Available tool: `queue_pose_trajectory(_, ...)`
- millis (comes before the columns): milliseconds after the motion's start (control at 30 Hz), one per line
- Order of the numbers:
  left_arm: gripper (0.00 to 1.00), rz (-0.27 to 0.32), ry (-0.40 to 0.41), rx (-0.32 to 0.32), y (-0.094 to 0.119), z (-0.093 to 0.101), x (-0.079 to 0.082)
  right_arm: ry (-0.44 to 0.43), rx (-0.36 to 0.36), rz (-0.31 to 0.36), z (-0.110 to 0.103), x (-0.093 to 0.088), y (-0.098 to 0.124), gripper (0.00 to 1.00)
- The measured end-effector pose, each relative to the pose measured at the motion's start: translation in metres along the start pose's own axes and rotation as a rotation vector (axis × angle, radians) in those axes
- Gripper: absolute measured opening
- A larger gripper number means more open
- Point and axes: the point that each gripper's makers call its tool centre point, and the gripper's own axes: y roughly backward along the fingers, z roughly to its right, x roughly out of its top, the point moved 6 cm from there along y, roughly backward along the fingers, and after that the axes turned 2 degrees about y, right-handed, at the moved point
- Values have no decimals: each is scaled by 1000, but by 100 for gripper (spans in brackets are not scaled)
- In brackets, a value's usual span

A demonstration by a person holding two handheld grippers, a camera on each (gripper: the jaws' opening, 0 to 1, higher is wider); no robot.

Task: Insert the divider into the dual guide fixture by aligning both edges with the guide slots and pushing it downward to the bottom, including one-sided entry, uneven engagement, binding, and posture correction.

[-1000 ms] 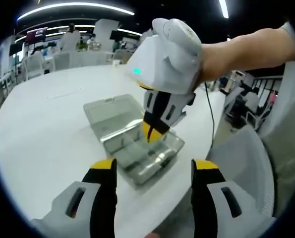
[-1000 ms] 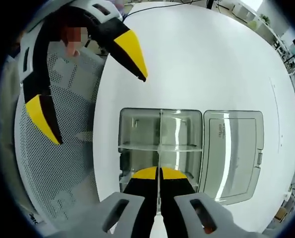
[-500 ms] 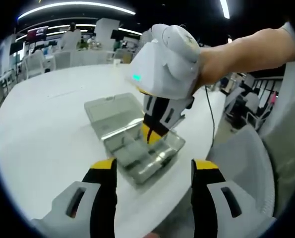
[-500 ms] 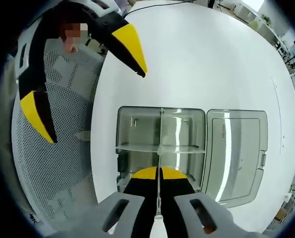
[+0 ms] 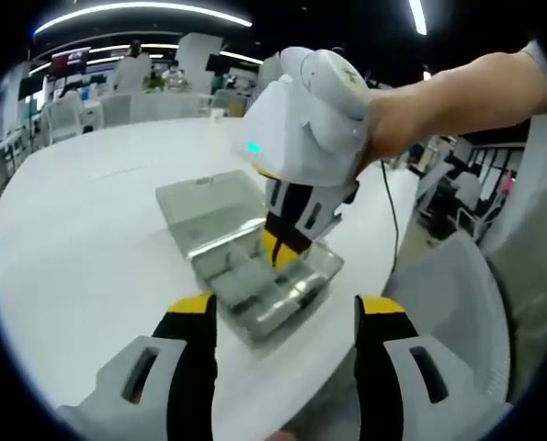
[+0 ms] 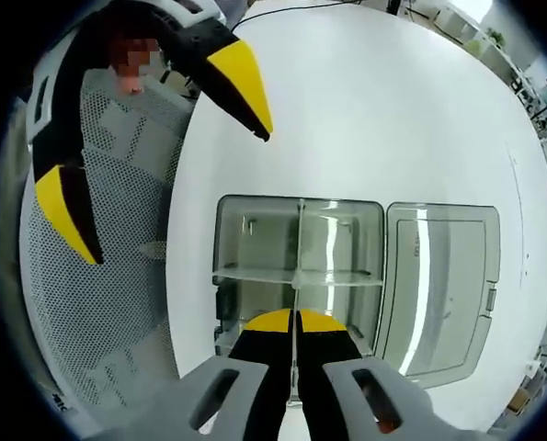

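Your right gripper (image 6: 294, 322) is clenched on the thin clear divider (image 6: 297, 266), which stands on edge inside the clear box (image 6: 255, 241), running down the middle of its tray and crossing a second clear partition (image 6: 255, 278). The box sits on the white round table (image 6: 393, 110), near the table edge, its lid (image 6: 434, 276) lying open flat beside the tray. Your left gripper (image 5: 282, 317) hovers short of the box, jaws spread wide, grasping nothing. A mesh chair (image 6: 98, 303) stands just beyond the table edge nearest the box.
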Motion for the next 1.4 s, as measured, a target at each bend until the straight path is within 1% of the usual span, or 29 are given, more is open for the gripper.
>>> queue_pose_trajectory(667,58,2,2,1,2,1,0,42,-25,-14,-2,2,-1,0)
queue_pose_trajectory(1100,58,5,3,-1,0,-3,-3,49,-41,-18,-5,3,1,0)
queue_pose_trajectory(1400,58,2,2,1,0,-1,-1,52,-49,-19,-4,2,-1,0)
